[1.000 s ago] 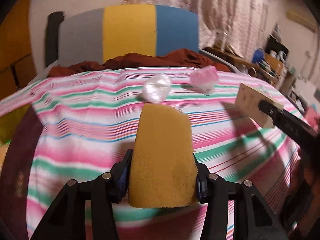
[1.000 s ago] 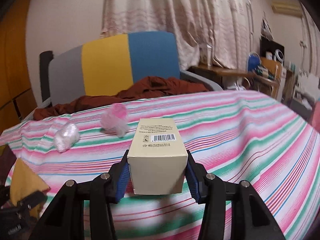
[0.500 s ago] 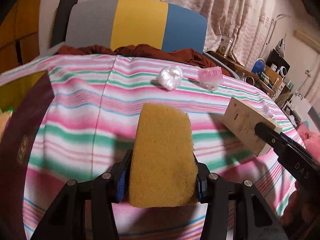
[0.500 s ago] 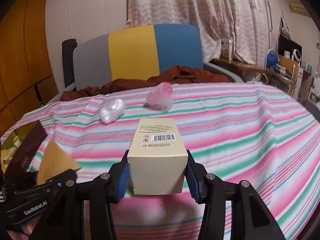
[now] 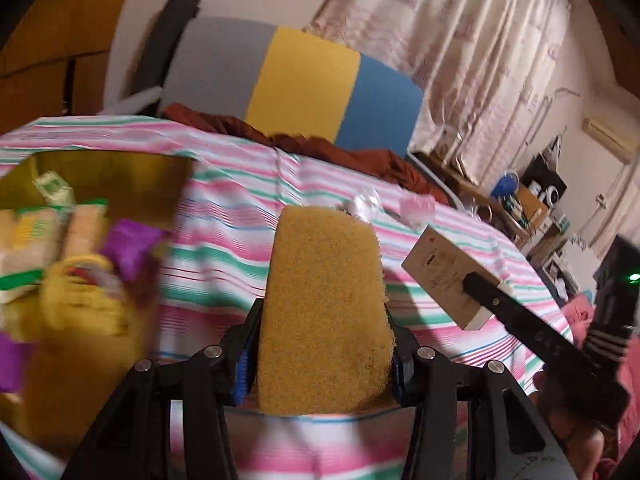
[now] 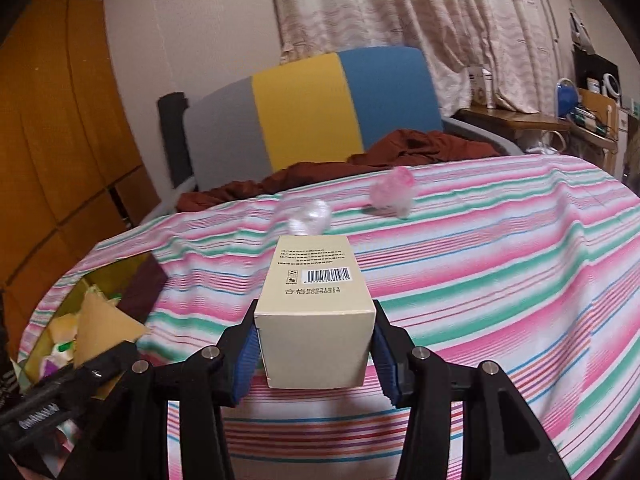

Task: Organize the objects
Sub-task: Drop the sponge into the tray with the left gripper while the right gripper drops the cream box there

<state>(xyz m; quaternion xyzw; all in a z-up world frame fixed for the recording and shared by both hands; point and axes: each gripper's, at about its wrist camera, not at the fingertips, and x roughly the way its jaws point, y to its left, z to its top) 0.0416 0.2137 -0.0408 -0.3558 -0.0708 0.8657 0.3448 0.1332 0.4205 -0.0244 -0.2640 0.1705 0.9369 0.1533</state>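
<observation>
Left gripper is clamping a yellow sponge between its fingers, holding it above the striped tablecloth. Right gripper is gripping a beige carton box, barcode face up, fingers pressing on both sides. An open bin full of mixed packets is sitting at the left edge, blurred. A clear crumpled wrapper and a pink crumpled wrapper are lying on the tablecloth further back, near each other. Grey-yellow-blue chair back is standing behind, brown cloth draped at its base.
</observation>
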